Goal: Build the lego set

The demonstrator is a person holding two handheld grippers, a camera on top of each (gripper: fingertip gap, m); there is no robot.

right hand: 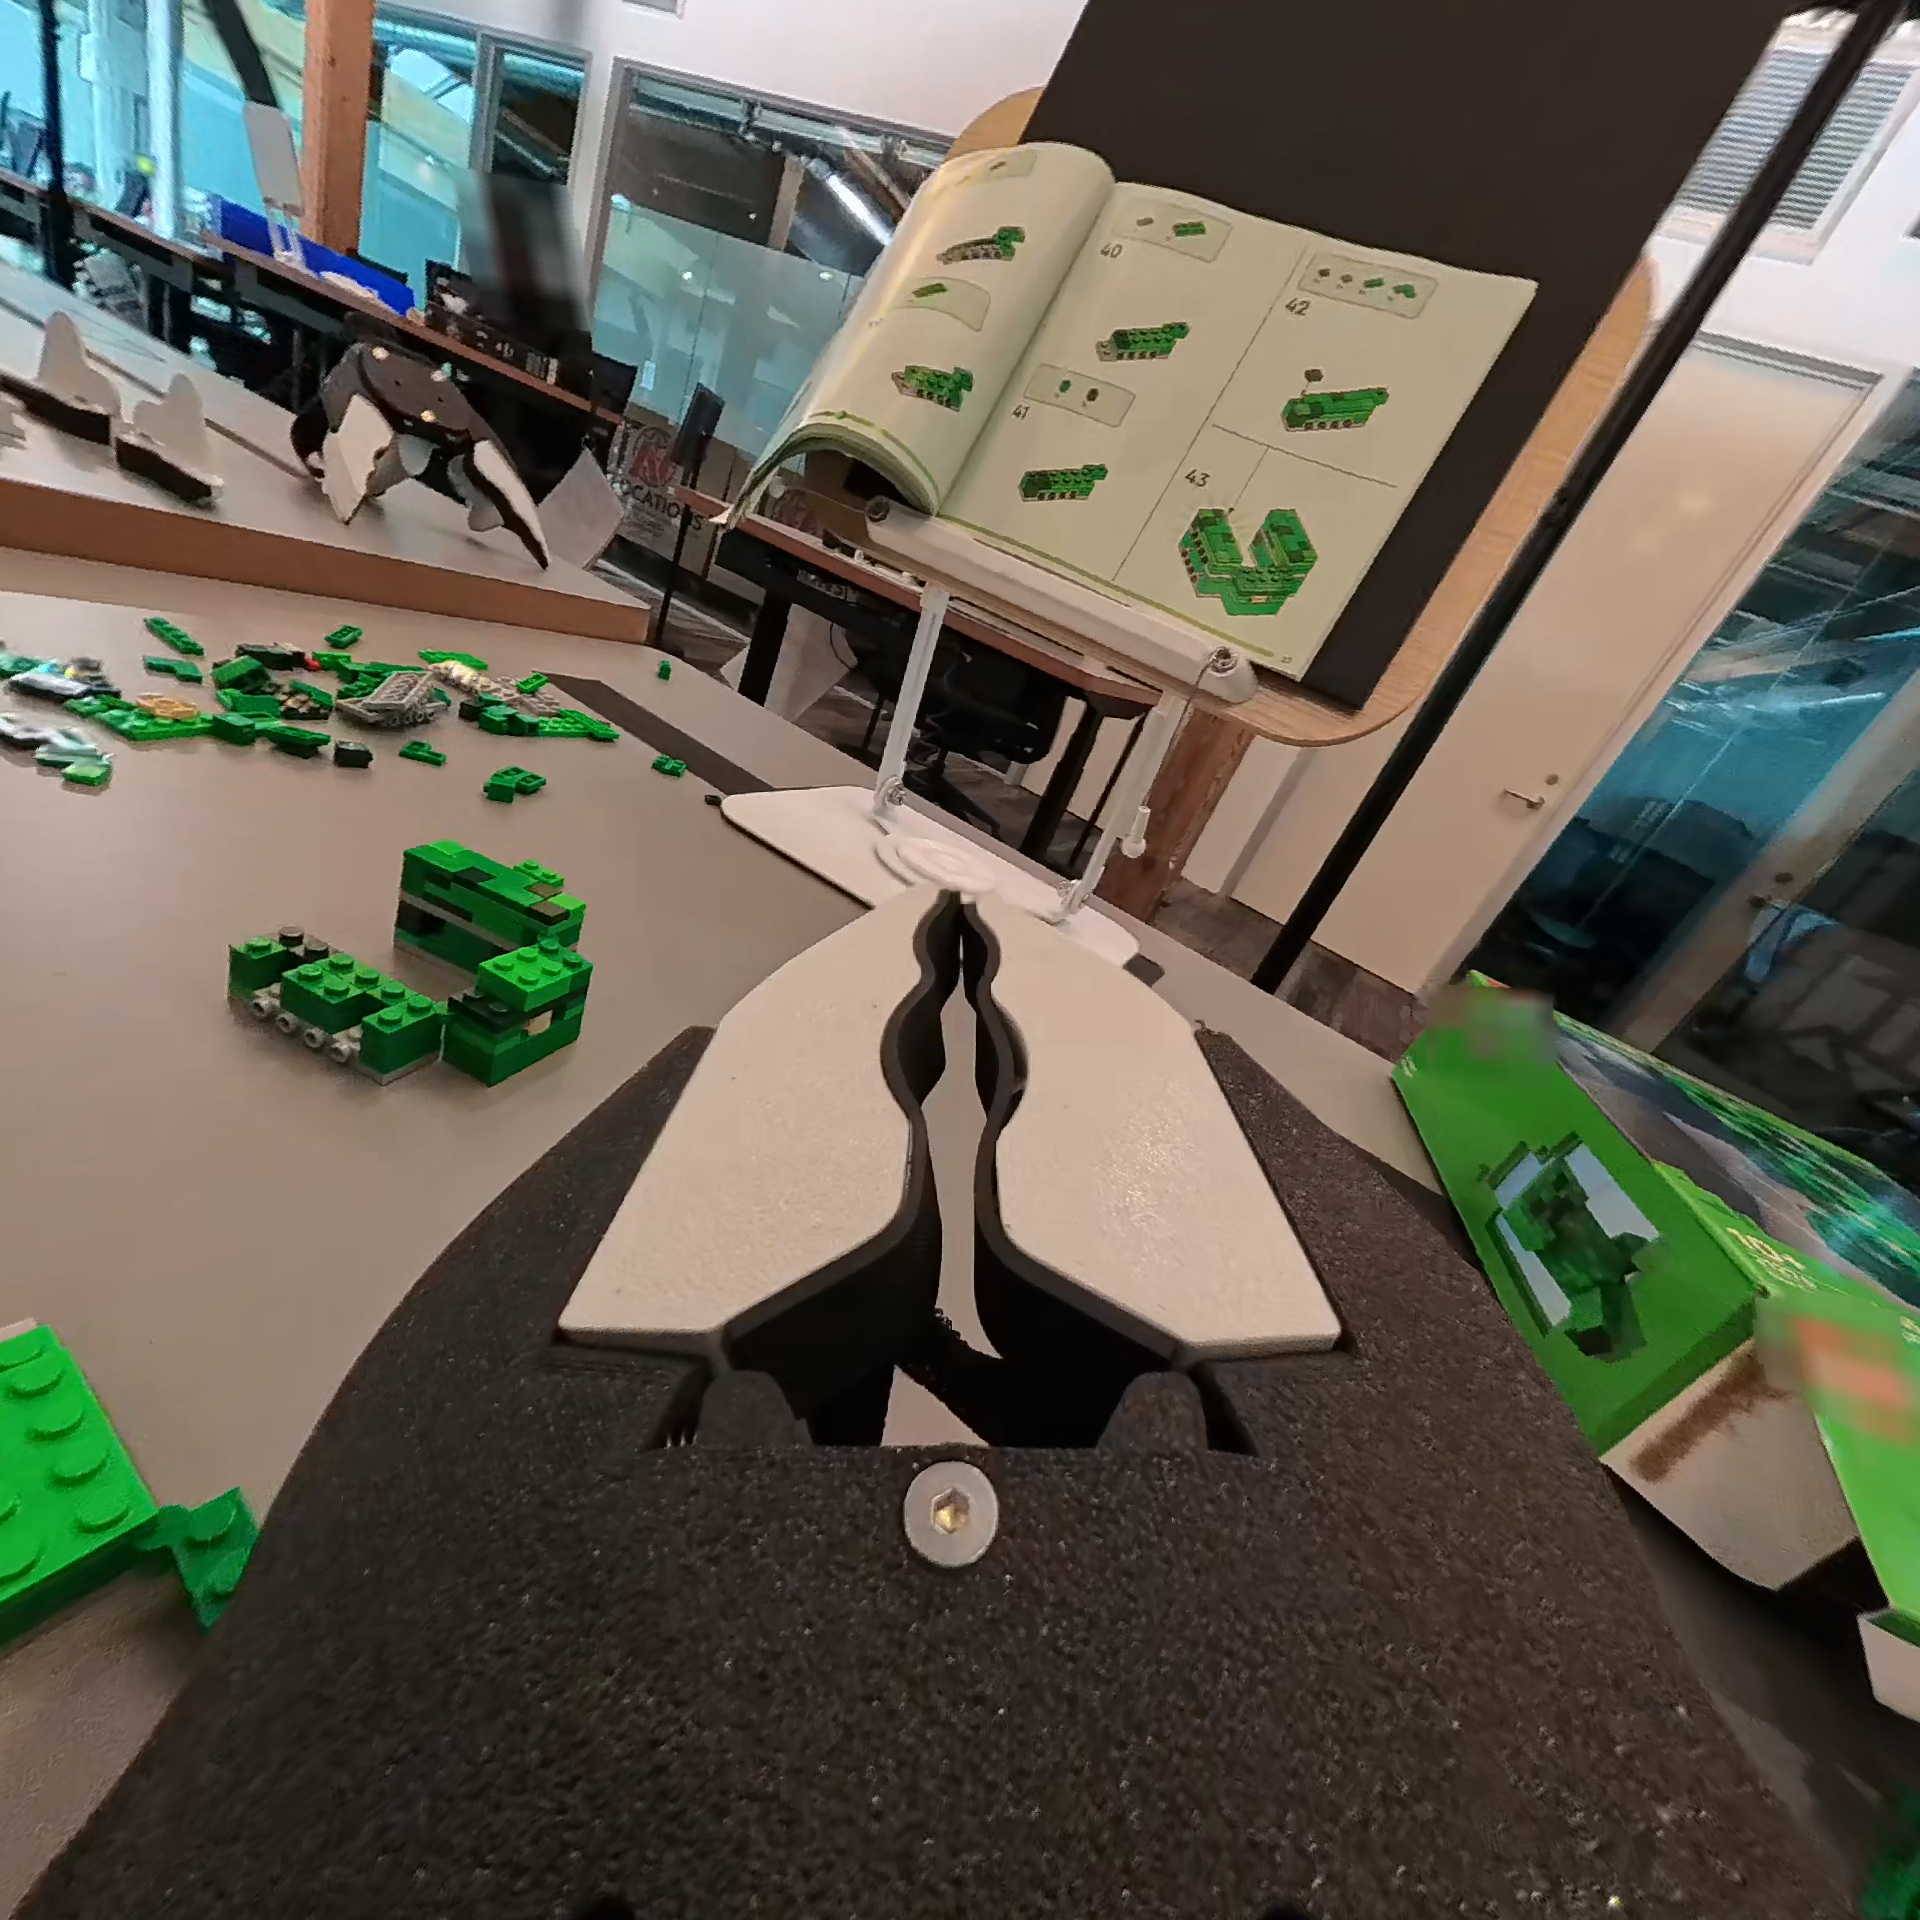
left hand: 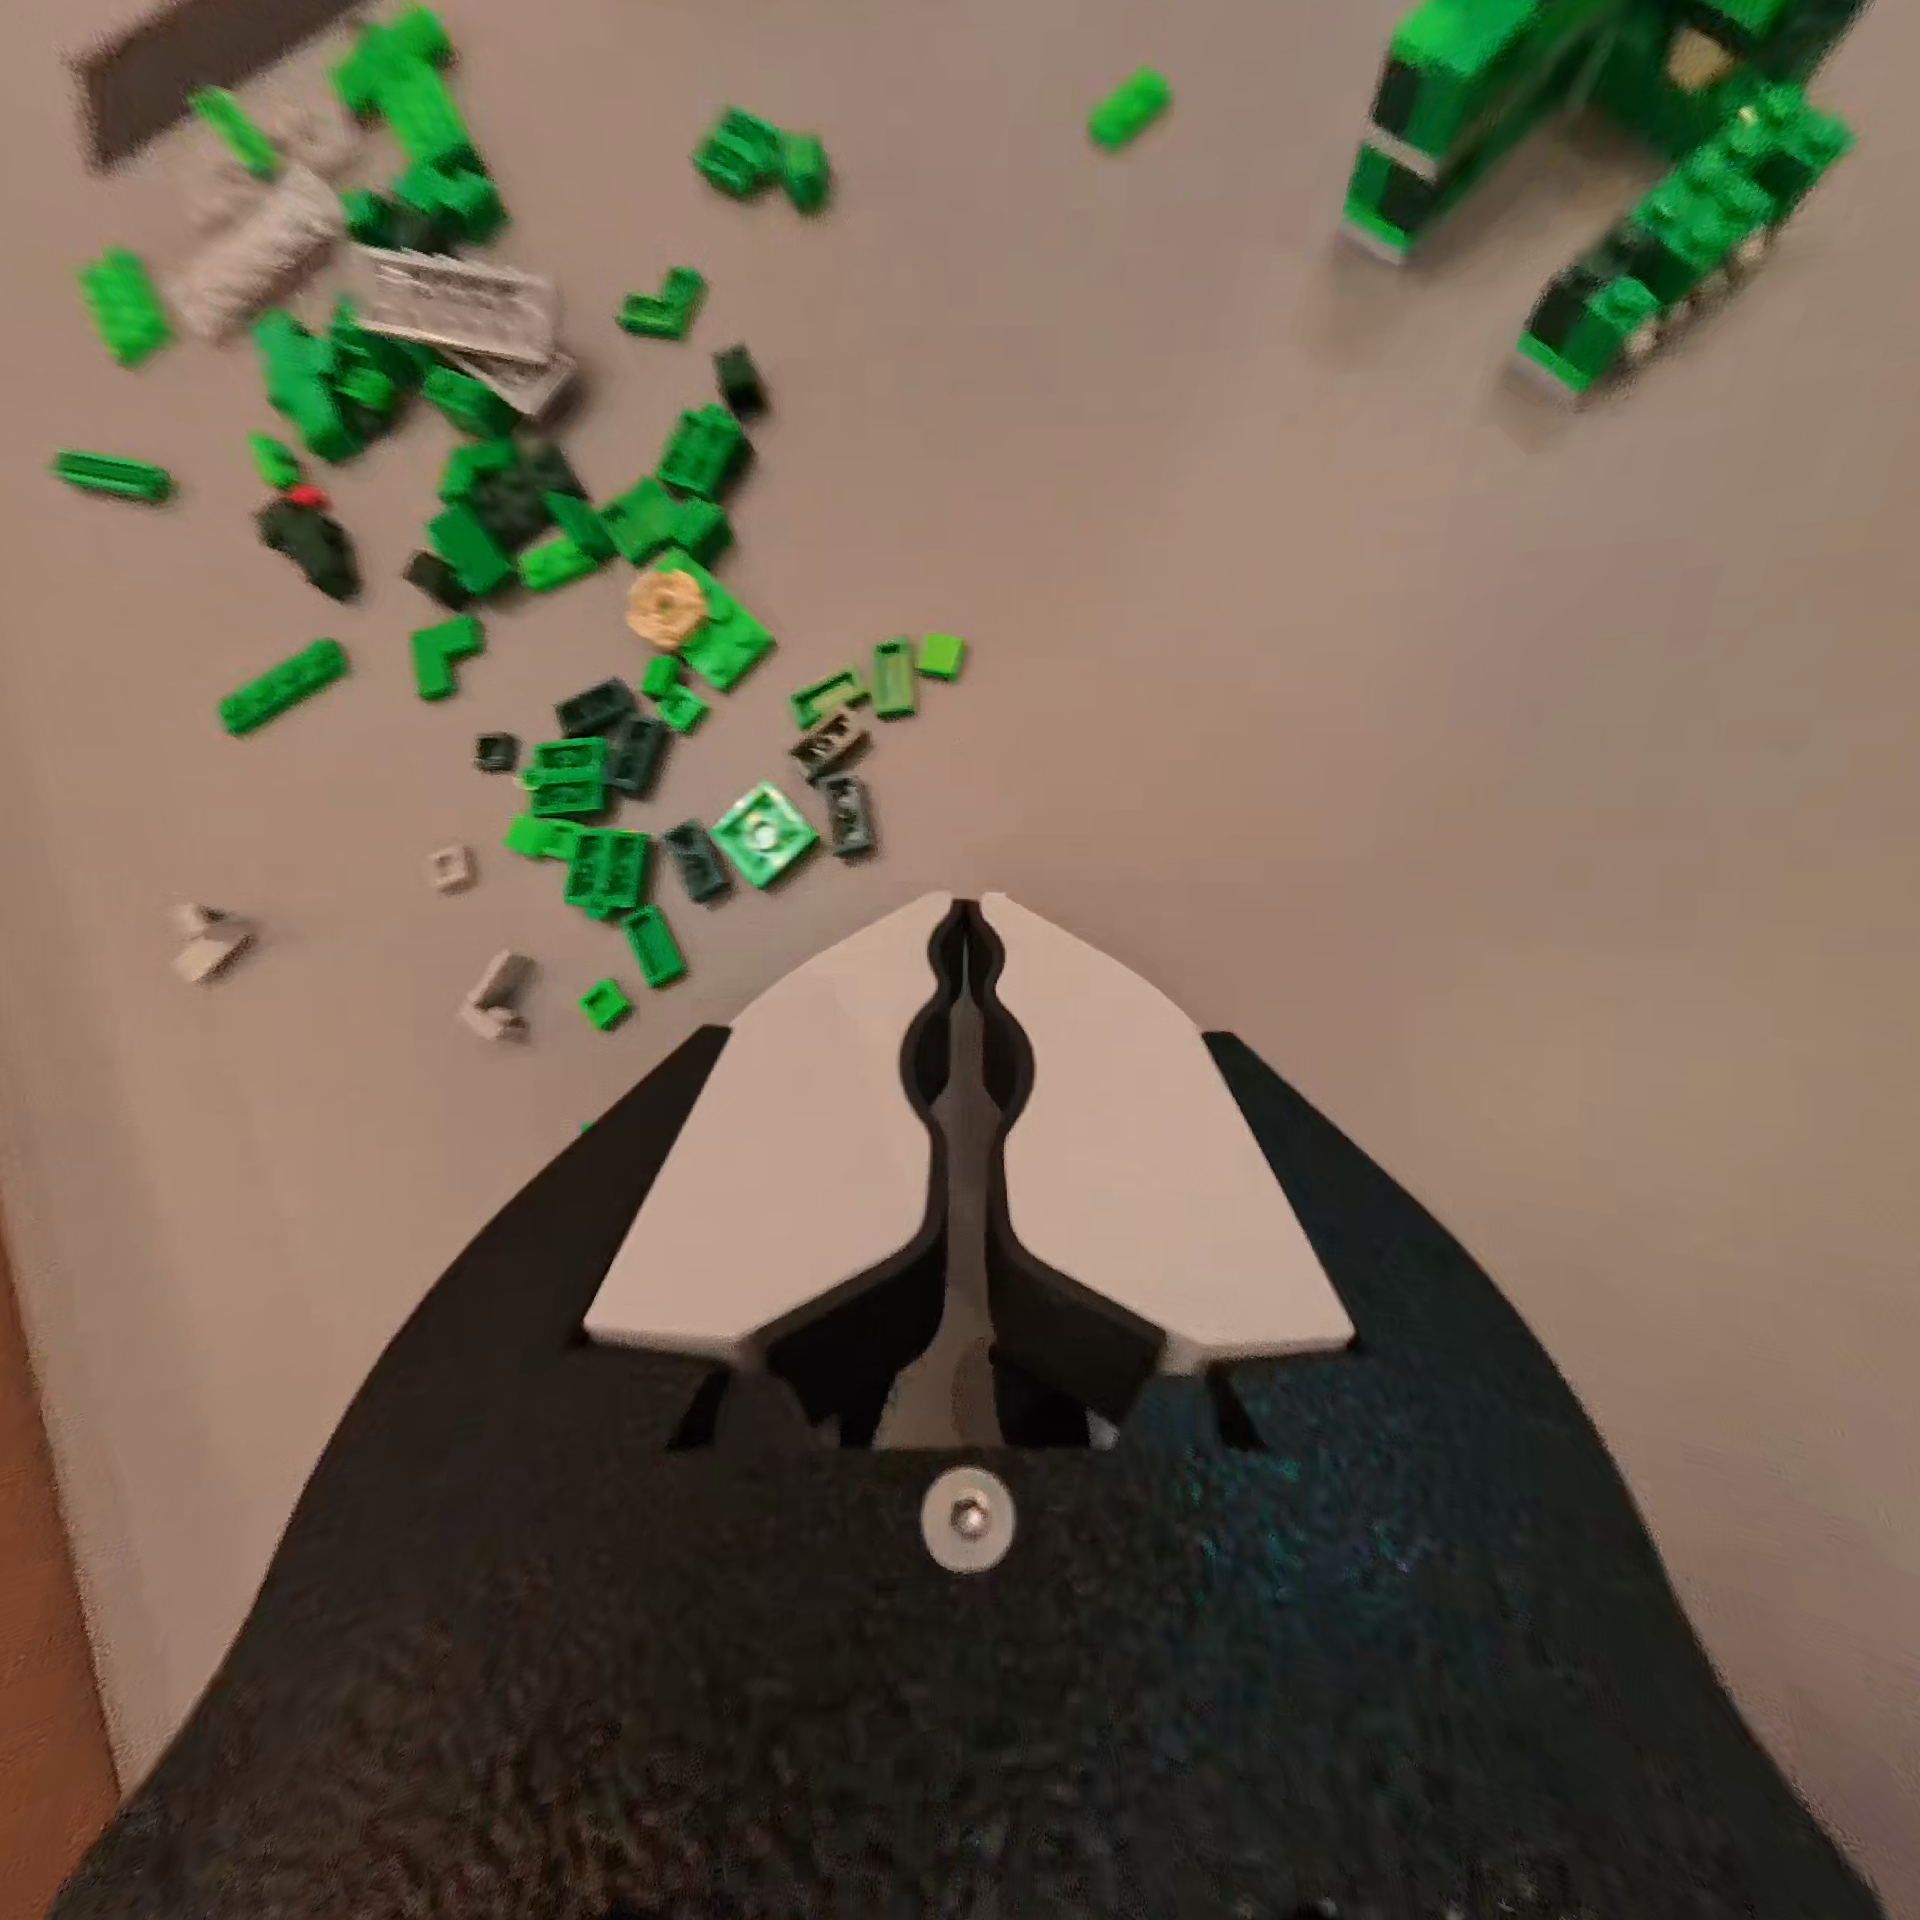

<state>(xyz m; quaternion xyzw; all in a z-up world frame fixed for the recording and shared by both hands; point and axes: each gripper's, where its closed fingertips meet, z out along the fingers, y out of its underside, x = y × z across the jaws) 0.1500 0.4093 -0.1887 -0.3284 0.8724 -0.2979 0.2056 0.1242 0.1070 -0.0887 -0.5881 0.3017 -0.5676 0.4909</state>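
Loose green, dark green and grey bricks [left hand: 582, 582] lie scattered on the grey table [left hand: 1247, 727], left of and beyond my left gripper [left hand: 968, 906]. That gripper is shut and empty and hangs above the table. The partly built green model [left hand: 1600, 177] stands at the far right. In the right wrist view my right gripper [right hand: 956, 906] is shut and empty, above the table's right side. The model [right hand: 416, 966] is to its left and the loose bricks [right hand: 291, 696] lie farther back. The left gripper [right hand: 416, 447] shows above them.
An open instruction booklet [right hand: 1143, 395] rests on a white stand [right hand: 831, 821] at the table's far edge. A green box [right hand: 1558, 1247] lies at the right. A green studded plate [right hand: 62, 1455] lies at the near left. A second table [right hand: 260, 530] with spare gripper parts stands behind. The tips of one gripper are about 30 centimeters away from the tips of the other.
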